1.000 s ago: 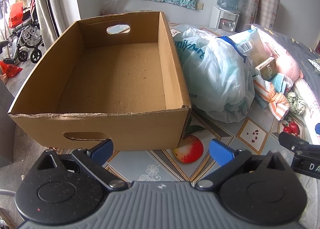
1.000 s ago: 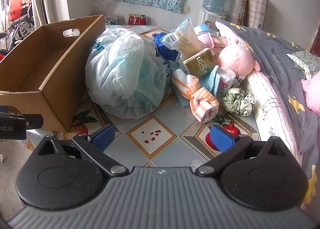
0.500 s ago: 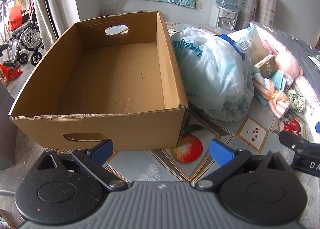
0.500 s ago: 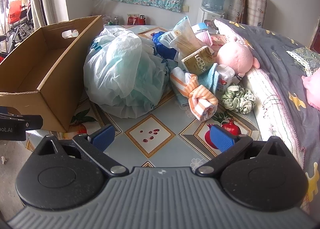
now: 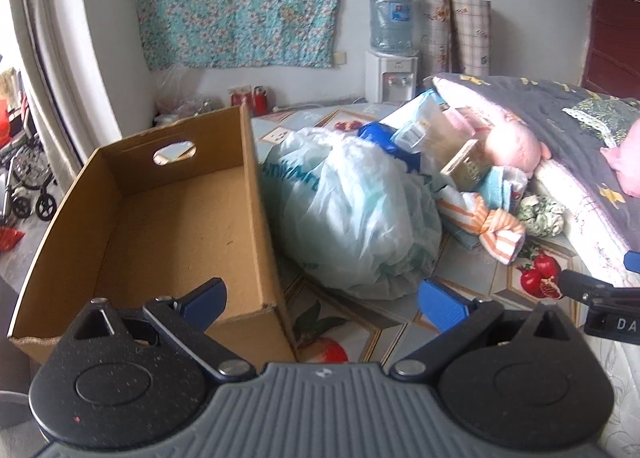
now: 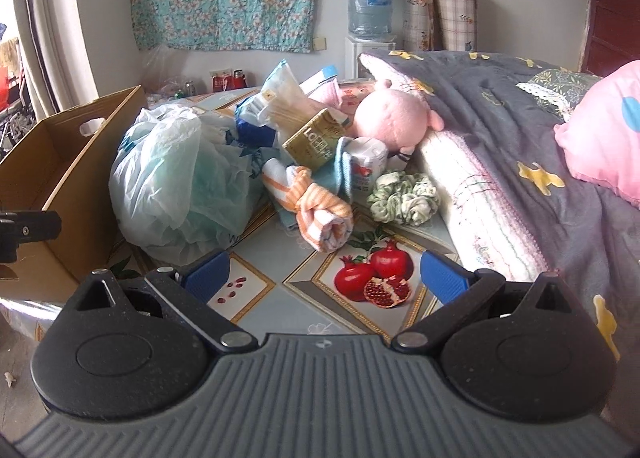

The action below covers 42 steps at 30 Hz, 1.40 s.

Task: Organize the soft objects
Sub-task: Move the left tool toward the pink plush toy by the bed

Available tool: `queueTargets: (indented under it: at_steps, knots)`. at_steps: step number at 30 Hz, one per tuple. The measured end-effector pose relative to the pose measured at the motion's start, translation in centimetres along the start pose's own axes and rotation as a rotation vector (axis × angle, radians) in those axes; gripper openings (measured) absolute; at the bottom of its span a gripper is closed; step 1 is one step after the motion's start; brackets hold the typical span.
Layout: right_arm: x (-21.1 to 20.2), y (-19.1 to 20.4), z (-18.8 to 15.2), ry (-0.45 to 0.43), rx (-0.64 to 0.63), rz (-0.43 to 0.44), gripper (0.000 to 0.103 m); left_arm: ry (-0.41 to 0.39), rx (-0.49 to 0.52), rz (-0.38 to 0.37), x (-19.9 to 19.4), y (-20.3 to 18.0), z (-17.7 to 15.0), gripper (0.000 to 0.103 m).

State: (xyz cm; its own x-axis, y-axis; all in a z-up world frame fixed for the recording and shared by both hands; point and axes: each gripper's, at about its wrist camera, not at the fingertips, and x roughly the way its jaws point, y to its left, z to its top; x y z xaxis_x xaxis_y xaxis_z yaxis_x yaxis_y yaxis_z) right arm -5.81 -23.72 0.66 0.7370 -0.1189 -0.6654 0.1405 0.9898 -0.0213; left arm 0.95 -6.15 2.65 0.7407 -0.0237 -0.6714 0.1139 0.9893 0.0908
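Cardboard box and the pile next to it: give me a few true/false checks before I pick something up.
1. The cardboard box has nothing in it. True.
2. The left gripper is shut on the orange striped towel. False: its jaws stand open and hold nothing; the towel lies on the tablecloth.
3. The big plastic bag sits right beside the box's right wall. True.
4. The pink plush toy is inside the box. False: it rests in the pile against the folded bedding.
5. The right gripper is open and empty. True.
6. The green scrunchie lies on top of the plastic bag. False: it lies on the tablecloth by the bedding.
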Motion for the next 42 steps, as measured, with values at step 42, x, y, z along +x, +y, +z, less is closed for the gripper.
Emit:
queueTargets:
  at_steps: [42]
  knots:
    - [25.7, -14.8, 21.0, 0.21, 0.129, 0.221, 0.076, -0.142, 0.2, -0.513, 19.9, -18.4, 13.9, 0.071]
